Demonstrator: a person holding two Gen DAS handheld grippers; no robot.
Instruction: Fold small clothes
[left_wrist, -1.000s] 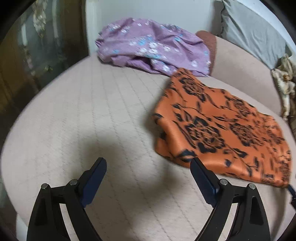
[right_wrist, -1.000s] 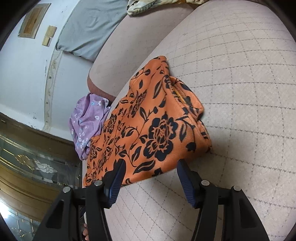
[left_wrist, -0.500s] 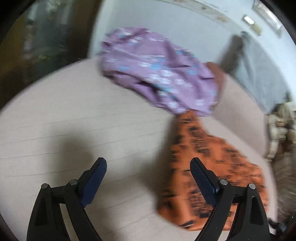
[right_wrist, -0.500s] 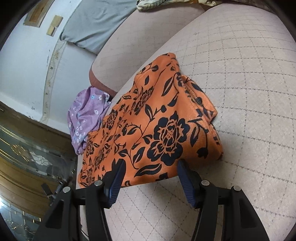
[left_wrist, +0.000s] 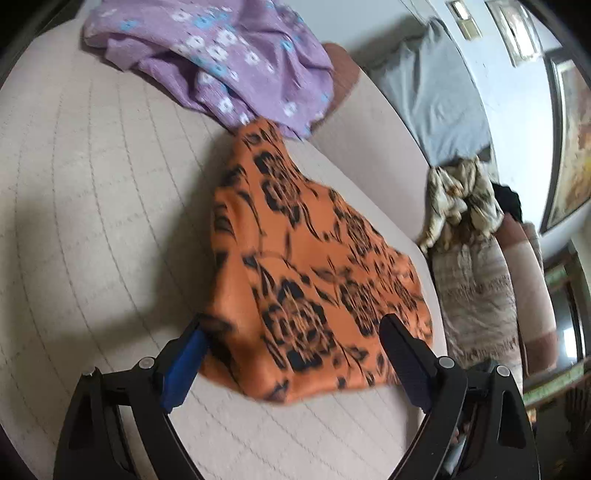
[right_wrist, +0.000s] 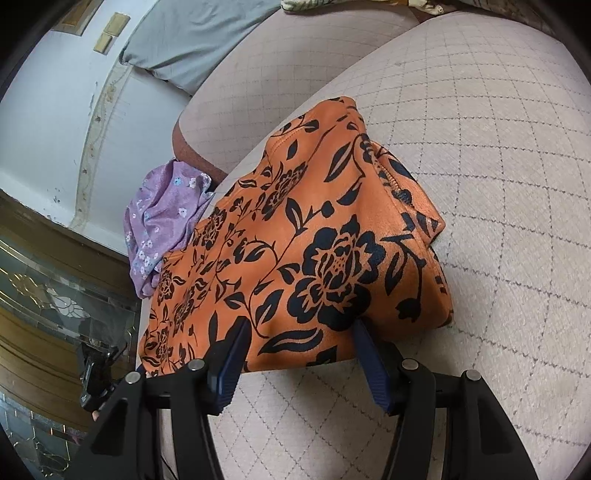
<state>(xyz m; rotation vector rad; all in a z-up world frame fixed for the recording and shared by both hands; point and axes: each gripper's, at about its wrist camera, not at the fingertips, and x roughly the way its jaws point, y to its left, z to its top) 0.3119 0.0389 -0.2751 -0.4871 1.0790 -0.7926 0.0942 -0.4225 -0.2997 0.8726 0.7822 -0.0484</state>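
Your left gripper (left_wrist: 291, 339) hangs low over the quilted sofa seat (left_wrist: 85, 206) with its fingers spread wide, holding nothing. Between them sits the near edge of the orange floral garment (left_wrist: 306, 280), and its left fingertip (left_wrist: 192, 341) seems to touch the cloth's corner, though motion blur makes contact hard to judge. The garment lies partly folded across the middle of the seat, running back toward the seat's far edge, where the purple floral cloth (left_wrist: 221, 59) is heaped; whether the two overlap is unclear. Further right a grey cushion (left_wrist: 436, 99) leans on the backrest, and a crumpled cream cloth (left_wrist: 458, 199) sits beside it, its lower part blurred.

Your right gripper (right_wrist: 299, 343) is likewise spread, both pads astride the garment's (right_wrist: 314, 236) near hem, gripping nothing. The hem's underside is hidden by the fingers. From here the purple cloth (right_wrist: 162, 221) is mostly covered by the orange one, near the seat's (right_wrist: 498, 155) left edge. The grey cushion (right_wrist: 192, 40) is cut off at the top.
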